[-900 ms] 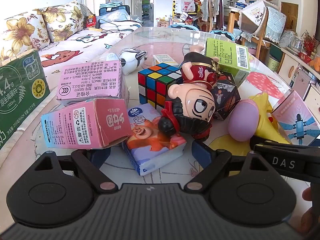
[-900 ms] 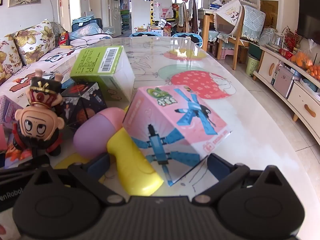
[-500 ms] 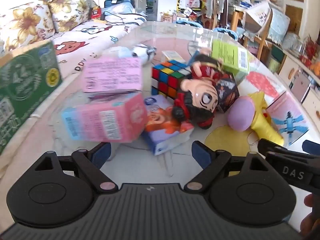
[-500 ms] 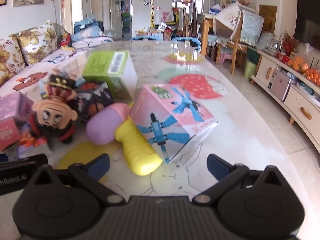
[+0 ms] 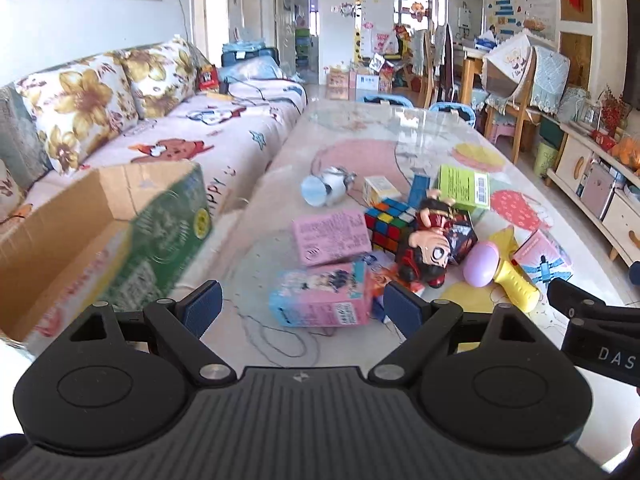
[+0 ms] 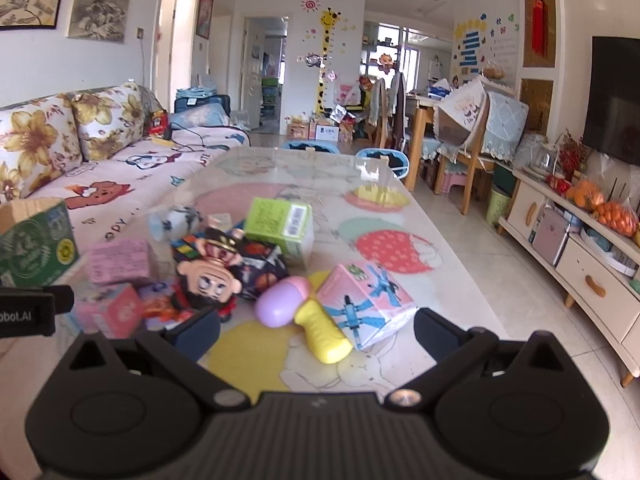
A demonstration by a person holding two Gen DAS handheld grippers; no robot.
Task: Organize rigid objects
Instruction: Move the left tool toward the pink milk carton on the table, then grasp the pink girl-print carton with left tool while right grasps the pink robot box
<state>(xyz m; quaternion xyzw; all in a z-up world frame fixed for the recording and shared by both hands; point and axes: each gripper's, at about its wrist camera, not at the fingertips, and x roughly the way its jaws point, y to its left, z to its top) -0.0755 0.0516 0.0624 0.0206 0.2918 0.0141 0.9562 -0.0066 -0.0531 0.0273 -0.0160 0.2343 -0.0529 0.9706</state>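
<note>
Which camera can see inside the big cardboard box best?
The left wrist view. There the cardboard box stands close at the left, and you look down past its open flaps to the brown inner walls. The right wrist view catches only a green printed corner at its left edge, with nothing of the inside.

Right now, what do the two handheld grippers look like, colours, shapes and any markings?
Both are matte black plastic. The left gripper has a ribbed central body, two round discs at its sides, angled link arms with silver pivot screws, and dark blue fingers. The right gripper is built the same. Seen from the left camera, its side bears white letters "DAS"; the left one's side shows "obot.AI".
</note>
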